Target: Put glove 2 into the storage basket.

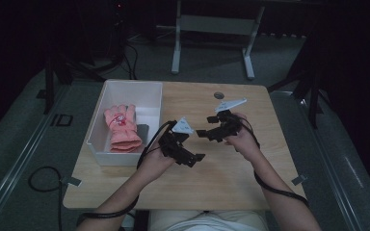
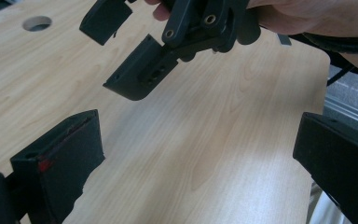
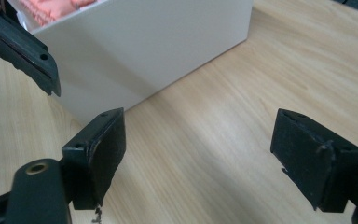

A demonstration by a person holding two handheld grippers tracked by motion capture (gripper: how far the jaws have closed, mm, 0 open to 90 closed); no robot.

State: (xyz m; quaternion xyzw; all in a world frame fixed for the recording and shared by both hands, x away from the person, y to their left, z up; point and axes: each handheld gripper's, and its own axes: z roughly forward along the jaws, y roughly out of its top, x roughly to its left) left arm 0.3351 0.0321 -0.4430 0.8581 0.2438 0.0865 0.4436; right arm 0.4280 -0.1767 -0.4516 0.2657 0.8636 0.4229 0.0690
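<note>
The wooden table spreads bare under both grippers. Left of the left gripper sits the white bin, a pink glove lying inside it. The left gripper's jaws gape wide, empty. Just beside it, the right gripper also stands spread, holding nothing.

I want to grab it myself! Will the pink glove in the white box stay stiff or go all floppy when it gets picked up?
Probably floppy: the pink glove looks like soft knit lying limp in the white box, so its fingers would likely droop. It is probably light too, and its fuzzy surface should not slip much between the jaws. Both the left gripper and right gripper are open above the table.
</note>
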